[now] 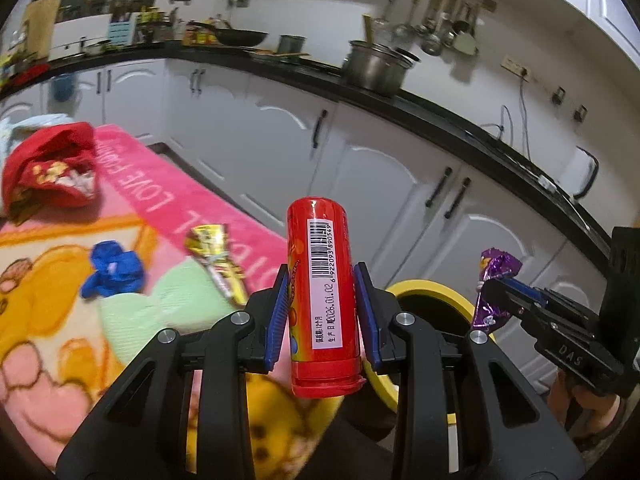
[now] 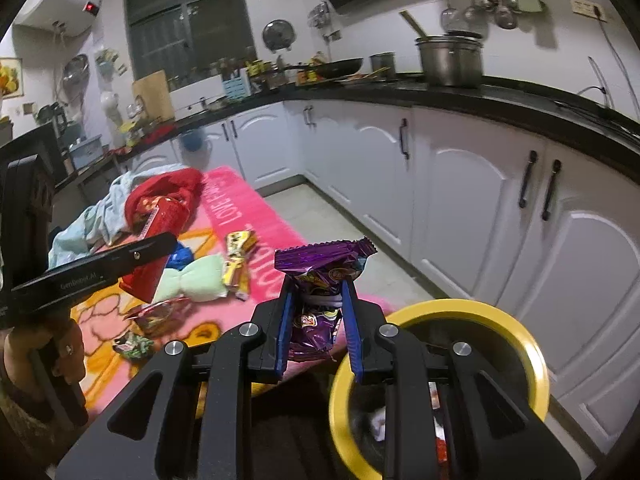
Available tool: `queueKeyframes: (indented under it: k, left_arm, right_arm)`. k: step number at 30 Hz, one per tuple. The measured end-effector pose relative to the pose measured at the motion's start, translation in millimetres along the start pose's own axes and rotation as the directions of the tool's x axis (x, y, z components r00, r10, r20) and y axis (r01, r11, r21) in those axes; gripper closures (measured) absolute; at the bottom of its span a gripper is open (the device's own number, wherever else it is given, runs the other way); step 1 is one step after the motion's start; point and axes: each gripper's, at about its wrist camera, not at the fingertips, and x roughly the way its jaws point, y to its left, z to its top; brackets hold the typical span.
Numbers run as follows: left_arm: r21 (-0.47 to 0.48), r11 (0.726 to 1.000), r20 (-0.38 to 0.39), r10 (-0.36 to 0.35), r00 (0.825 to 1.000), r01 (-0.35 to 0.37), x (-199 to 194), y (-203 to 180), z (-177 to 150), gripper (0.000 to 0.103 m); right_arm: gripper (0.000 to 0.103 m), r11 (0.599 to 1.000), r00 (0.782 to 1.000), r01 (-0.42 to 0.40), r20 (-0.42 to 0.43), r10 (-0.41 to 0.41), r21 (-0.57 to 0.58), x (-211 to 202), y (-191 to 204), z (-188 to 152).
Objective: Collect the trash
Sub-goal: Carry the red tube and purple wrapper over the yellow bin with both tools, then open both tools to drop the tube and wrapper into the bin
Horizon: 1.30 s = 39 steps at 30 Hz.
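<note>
My left gripper (image 1: 322,280) is shut on a red candy tube (image 1: 322,300) with a barcode label, held upright above the table's near corner. My right gripper (image 2: 318,288) is shut on a purple snack wrapper (image 2: 320,276), just left of the yellow-rimmed trash bin (image 2: 516,328). The wrapper also shows in the left wrist view (image 1: 494,284), with the bin's rim (image 1: 436,288) behind my left fingers. On the pink blanket (image 2: 236,196) lie a yellow wrapper (image 2: 238,260), a blue crumpled wrapper (image 1: 114,270), a red foil wrapper (image 2: 158,314) and a small green one (image 2: 134,346).
A red cloth pile with packets (image 1: 52,168) and a light blue cloth (image 2: 88,224) sit at the table's far end. White cabinets (image 2: 460,200) under a black counter (image 2: 520,100) line the right side, with floor between them and the table. Some trash lies inside the bin.
</note>
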Motion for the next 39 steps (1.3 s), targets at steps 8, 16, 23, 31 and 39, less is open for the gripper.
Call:
queueKeyframes:
  k: [8,16,23,31,39]
  left_arm:
    - [0.073,0.995,-0.037,-0.066,0.997,0.069,28.0,-44.7,-1.6,0.078]
    - [0.134,0.984,-0.077,-0.111,0.991,0.121,55.4,-84.2,-7.7,0.078]
    - [0.169,0.97,-0.125,-0.152,0.98,0.172,79.4,-114.4,-17.0,0.078]
    - [0.183,0.957,-0.178,-0.191,0.965,0.224,104.4,-136.6,-24.5,0.078]
    - [0.179,0.955,-0.218,-0.195,0.956,0.235,125.0,-144.0,-32.0,0.078]
  right_arm:
    - [0.081,0.996,0.997,0.072,0.0,-0.072,0.056,-13.0,-40.1,-14.8]
    - [0.081,0.985,0.99,0.141,-0.01,-0.14,0.098,-20.6,-78.8,-35.0]
    - [0.081,0.975,0.982,0.19,-0.024,-0.189,0.118,-23.0,-101.6,-51.1]
    - [0.081,0.967,0.977,0.212,-0.065,-0.204,0.141,-15.8,-117.5,-69.1]
    - [0.08,0.966,0.975,0.212,-0.1,-0.199,0.147,-5.8,-123.0,-79.2]
